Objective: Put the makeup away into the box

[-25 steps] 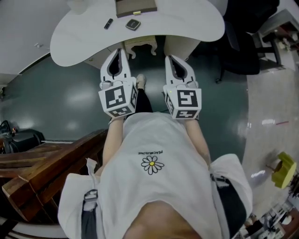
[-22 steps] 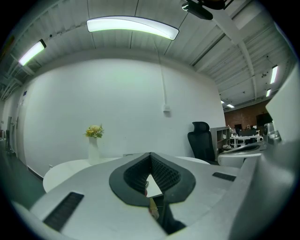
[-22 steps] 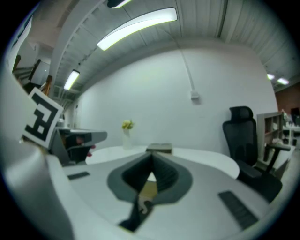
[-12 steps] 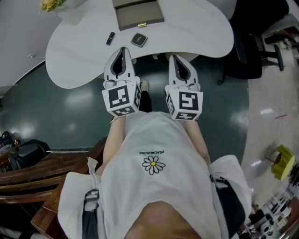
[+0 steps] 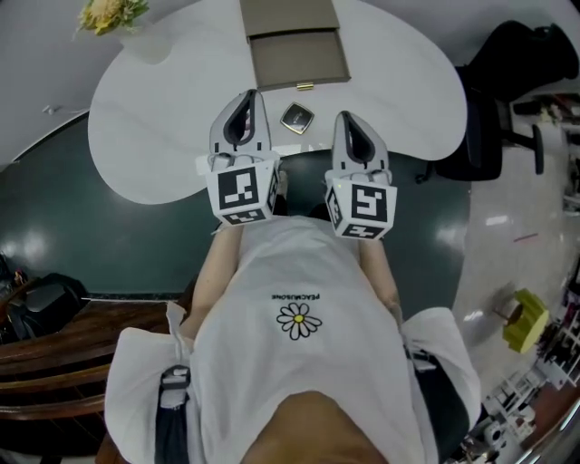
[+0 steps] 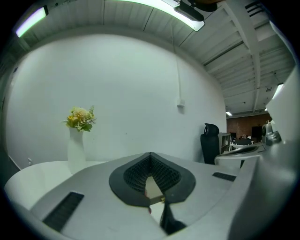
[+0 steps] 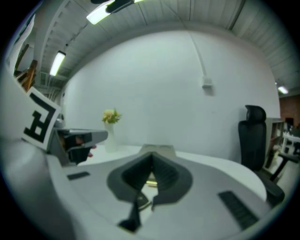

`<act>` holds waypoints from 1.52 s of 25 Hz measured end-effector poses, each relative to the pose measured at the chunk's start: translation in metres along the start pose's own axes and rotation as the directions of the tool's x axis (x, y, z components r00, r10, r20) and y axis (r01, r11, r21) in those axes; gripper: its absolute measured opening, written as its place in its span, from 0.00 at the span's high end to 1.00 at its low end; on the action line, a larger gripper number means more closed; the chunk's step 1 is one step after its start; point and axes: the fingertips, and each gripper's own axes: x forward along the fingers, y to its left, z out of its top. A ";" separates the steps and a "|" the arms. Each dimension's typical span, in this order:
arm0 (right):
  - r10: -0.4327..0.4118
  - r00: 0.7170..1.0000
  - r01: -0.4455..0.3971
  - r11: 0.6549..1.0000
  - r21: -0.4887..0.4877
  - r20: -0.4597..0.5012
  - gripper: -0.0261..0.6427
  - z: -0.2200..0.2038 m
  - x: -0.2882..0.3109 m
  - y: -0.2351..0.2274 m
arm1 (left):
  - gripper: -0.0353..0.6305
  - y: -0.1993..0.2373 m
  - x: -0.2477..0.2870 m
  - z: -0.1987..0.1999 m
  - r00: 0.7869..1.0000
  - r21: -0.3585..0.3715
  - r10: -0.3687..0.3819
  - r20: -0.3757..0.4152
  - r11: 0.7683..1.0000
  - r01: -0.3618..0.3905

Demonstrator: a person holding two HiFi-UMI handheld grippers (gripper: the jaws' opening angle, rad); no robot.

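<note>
Currently my left gripper (image 5: 248,96) and right gripper (image 5: 347,118) are both pressed together, holding nothing. Compact (image 5: 297,117) lies on the white table (image 5: 145,127) between their tips, near the box (image 5: 299,56).

A taupe box (image 5: 299,59) and a dark, gold-edged compact (image 5: 296,117) on a white worktop (image 5: 145,118). The flowers (image 5: 109,13) are yellow, the floor (image 5: 109,236) dark teal.

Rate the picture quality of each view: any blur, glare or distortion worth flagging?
Head view: sharp, but fisheye bending warps the curved white table, and faint reflections sit on the glossy dark green floor. Left gripper view: crisp, black vignetted corners, blown-out ceiling light strip. Right gripper view: soft throughout, and the white vase of yellow flowers looks smeared.
</note>
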 end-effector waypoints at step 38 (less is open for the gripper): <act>0.146 0.989 -0.146 0.989 0.012 0.014 0.92 0.016 0.065 -0.042 | 0.74 -0.026 0.064 -0.024 0.998 0.048 -0.006 -0.055 0.999 0.009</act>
